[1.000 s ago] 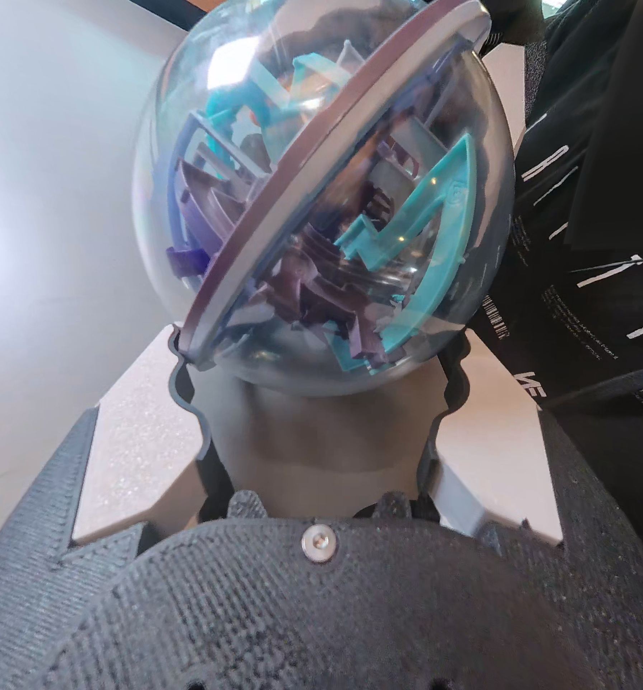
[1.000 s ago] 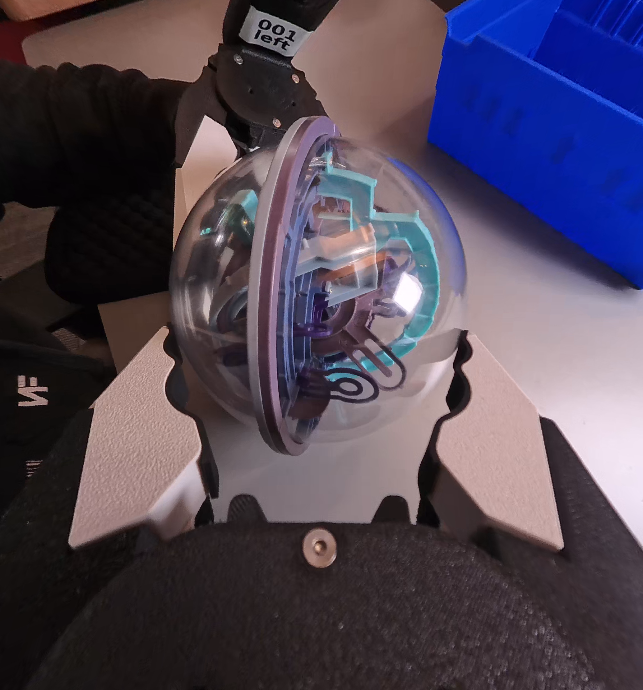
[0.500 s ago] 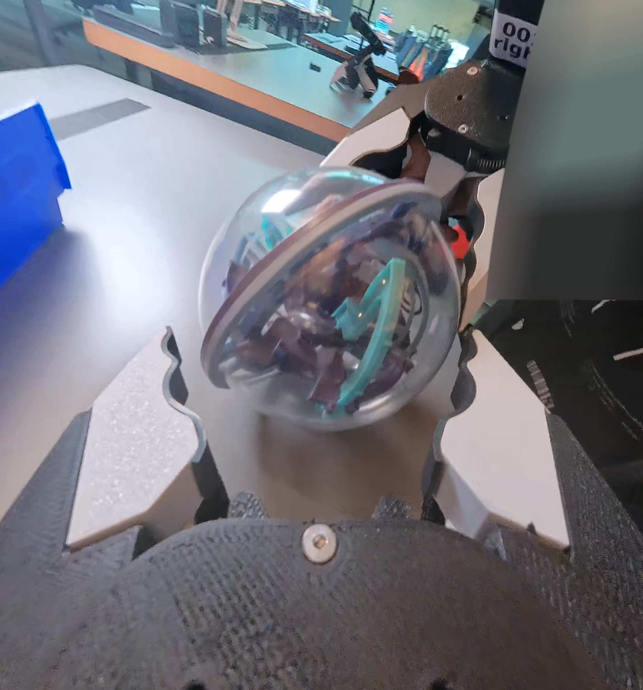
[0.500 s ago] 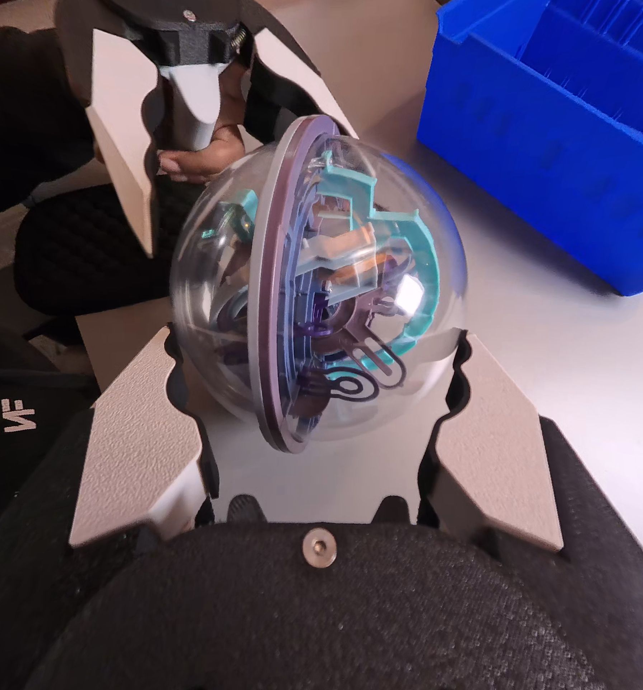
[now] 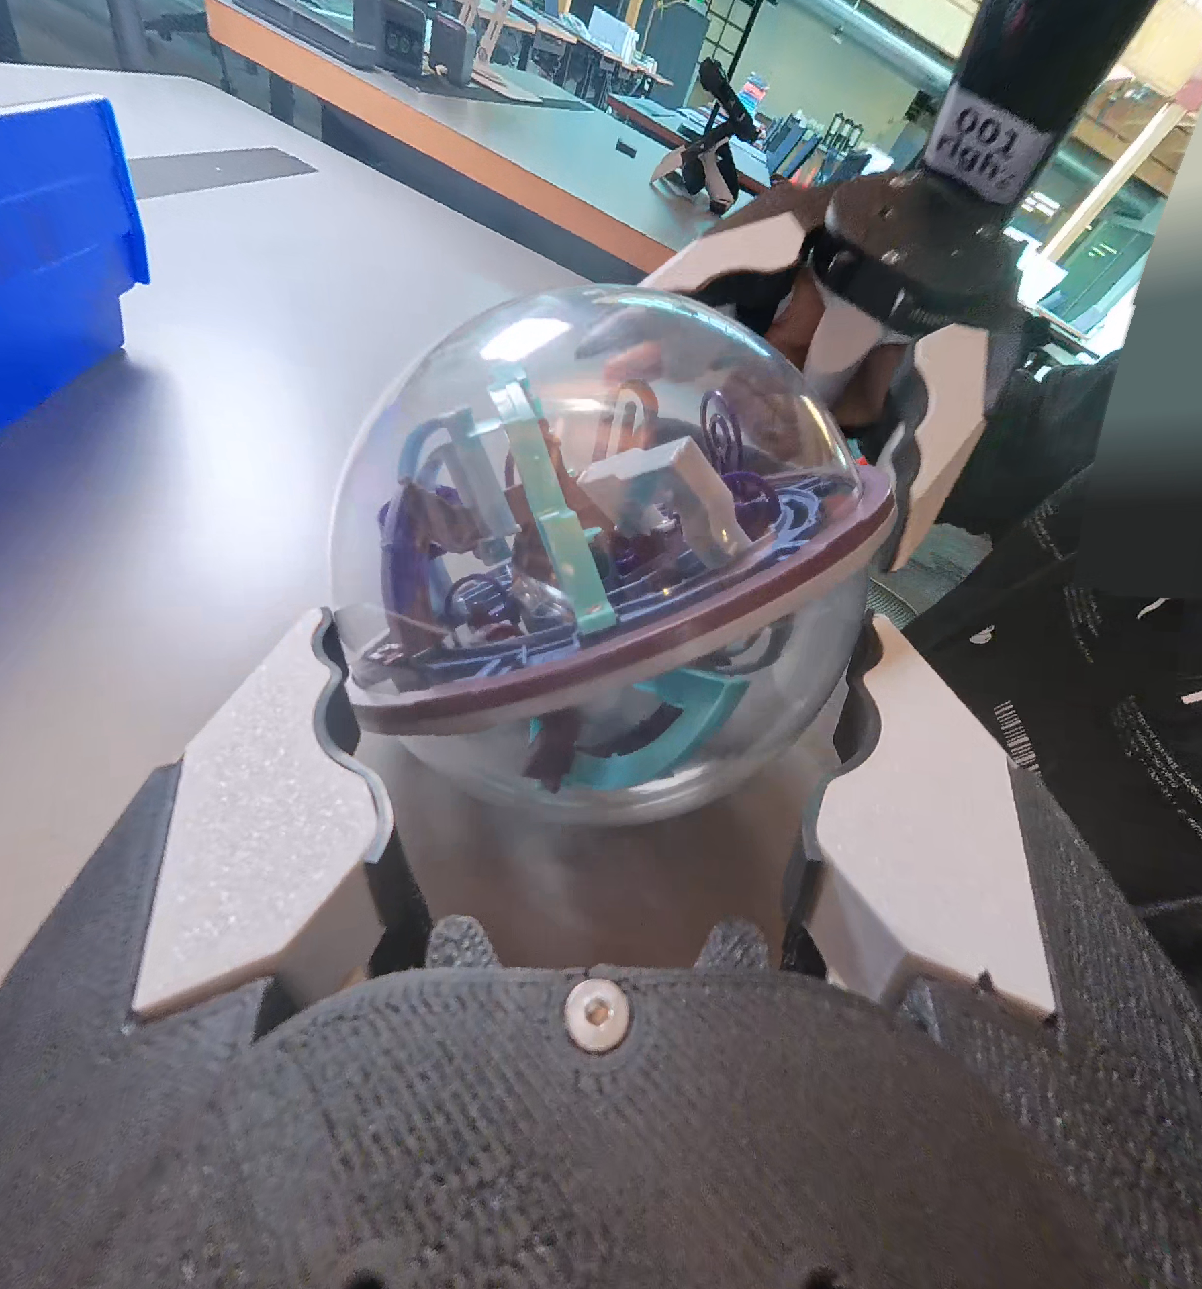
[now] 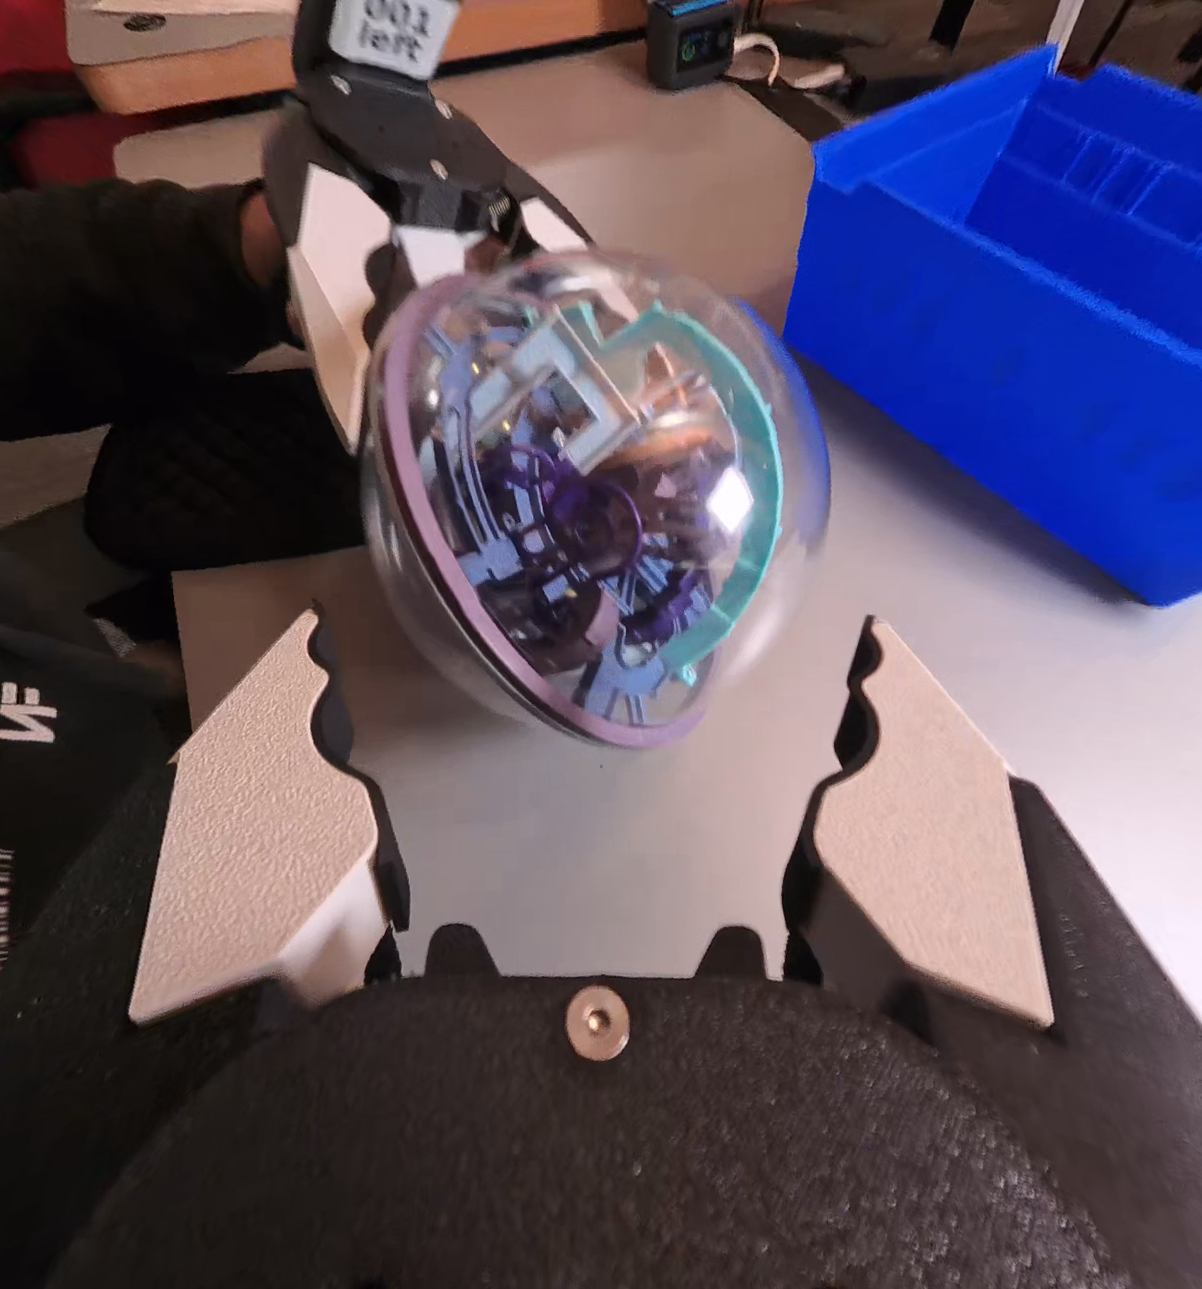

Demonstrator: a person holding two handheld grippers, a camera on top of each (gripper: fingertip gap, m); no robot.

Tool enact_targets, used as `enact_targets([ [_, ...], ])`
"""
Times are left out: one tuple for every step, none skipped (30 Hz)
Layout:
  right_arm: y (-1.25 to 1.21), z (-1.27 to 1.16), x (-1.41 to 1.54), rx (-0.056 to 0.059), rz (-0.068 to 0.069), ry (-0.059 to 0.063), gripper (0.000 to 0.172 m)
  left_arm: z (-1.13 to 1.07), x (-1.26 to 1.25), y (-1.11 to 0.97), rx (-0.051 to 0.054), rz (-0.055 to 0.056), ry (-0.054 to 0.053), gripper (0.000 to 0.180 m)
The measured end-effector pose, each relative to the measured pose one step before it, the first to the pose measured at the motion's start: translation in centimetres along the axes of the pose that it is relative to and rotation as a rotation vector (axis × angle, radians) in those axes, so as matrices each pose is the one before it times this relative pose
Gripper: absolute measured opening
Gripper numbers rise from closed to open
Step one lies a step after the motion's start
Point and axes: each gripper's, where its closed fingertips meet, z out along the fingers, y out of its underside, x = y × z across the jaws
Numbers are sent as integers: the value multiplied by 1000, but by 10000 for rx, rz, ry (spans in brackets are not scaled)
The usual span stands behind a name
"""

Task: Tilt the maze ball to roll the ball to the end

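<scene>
On a grey table near a blue bin, the left gripper clamps a clear maze ball; the right gripper stands wide apart, not touching it.

White label with dark print on right tool handle. Same kind of label on left tool. Black garment: white print, barcode. Small lit screen on far desk, too small to read.
</scene>
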Motion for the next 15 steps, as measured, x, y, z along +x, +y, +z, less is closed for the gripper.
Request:
enact_targets([
  [661, 218, 152, -90, 216, -86, 139, 79, -33, -91, 24, -49, 4, 139],
  [503, 254, 129, -40, 177, -64, 138, 99, -66, -116, 12, -80, 2, 139],
  [395, 229, 62, -12, 125, -83, 137, 99, -56, -108, -18, -69, 6, 139],
  [328, 207, 45, -20, 135, -103, 136, 114, -67, -116, -43, -79, -9, 139],
  [221, 153, 24, 10, 159, -102, 135, 124, -36, -107, -53, -57, -16, 139],
  [102, 82, -53, 57, 130, -131, 133, 109, -13, -96, -53, -12, -8, 139],
  [67, 69, -84, 46, 91, -122, 131, 112, 3, -86, -44, 10, -5, 138],
  [90, 56, 9, 10, 56, -55, 130, 84, -18, -83, -24, -28, -15, 138],
  [108, 67, -2, 3, 24, -47, 130, 82, -48, -96, -12, -60, -19, 138],
  [115, 71, -28, -5, 26, -58, 128, 88, -25, -93, -6, -30, -6, 138],
  [138, 69, 8, -12, 20, -22, 129, 89, -16, -93, -18, -18, -9, 138],
  [156, 42, 90, -23, -21, 27, 129, 85, -44, -108, -18, -33, -31, 138],
  [181, 34, 94, -35, -10, 20, 129, 104, -42, -136, -6, -41, -38, 138],
  [179, 27, 93, -28, 40, -5, 129, 124, -45, -146, -6, -28, -31, 138],
  [219, 31, 75, -54, 50, -32, 129, 133, -30, -192, 17, -3, -35, 137],
])
